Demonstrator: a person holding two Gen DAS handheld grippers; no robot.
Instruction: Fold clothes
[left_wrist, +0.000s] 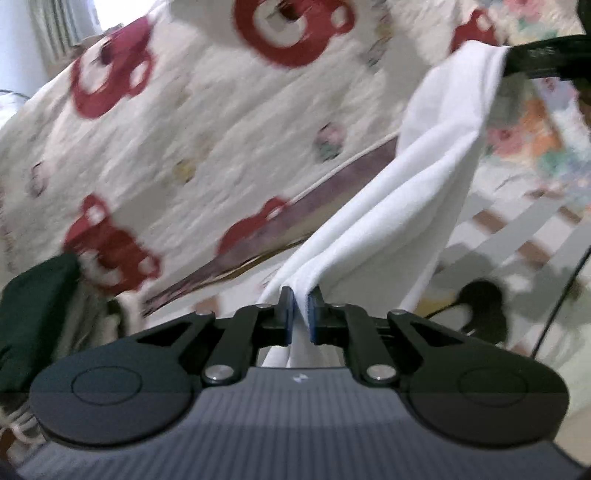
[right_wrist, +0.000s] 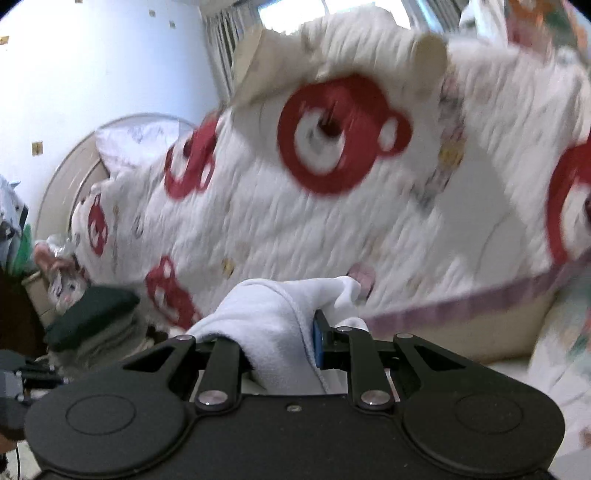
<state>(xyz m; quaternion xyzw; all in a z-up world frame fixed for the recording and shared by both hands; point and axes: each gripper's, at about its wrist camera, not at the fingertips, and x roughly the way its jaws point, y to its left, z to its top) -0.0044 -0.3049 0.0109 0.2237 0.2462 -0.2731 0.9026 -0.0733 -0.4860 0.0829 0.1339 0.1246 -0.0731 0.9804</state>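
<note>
Jaws on both grippers are closed on the same white garment (left_wrist: 417, 206), which is held in the air above the bed. Left gripper (left_wrist: 300, 310): blue pads are pinched onto a gathered fold of the cloth, with very little gap between them. Right gripper (right_wrist: 284, 336): a thick bunch of the white garment (right_wrist: 273, 317) is clamped; only the right-hand blue pad (right_wrist: 318, 338) is seen, the other being covered by fabric.

Key relation: in the left wrist view the garment is stretched from the left jaws up and to the right, ending at the other gripper's black finger (left_wrist: 546, 59) near the top right corner. The long axis is thus run between the two grippers, and the span is loosely taut with a lengthwise crease. Neither gripper is nearer; each end is already held.

Below and behind, a white quilt with red bear prints (left_wrist: 207, 122) is seen, heavily blurred. A dark green folded item (right_wrist: 88, 314) is stacked at the left edge.

Judgement: the garment is probably to be laid on the quilt, so both ends should be lowered together with the span kept straight. Which part of the garment is held cannot be told.
</note>
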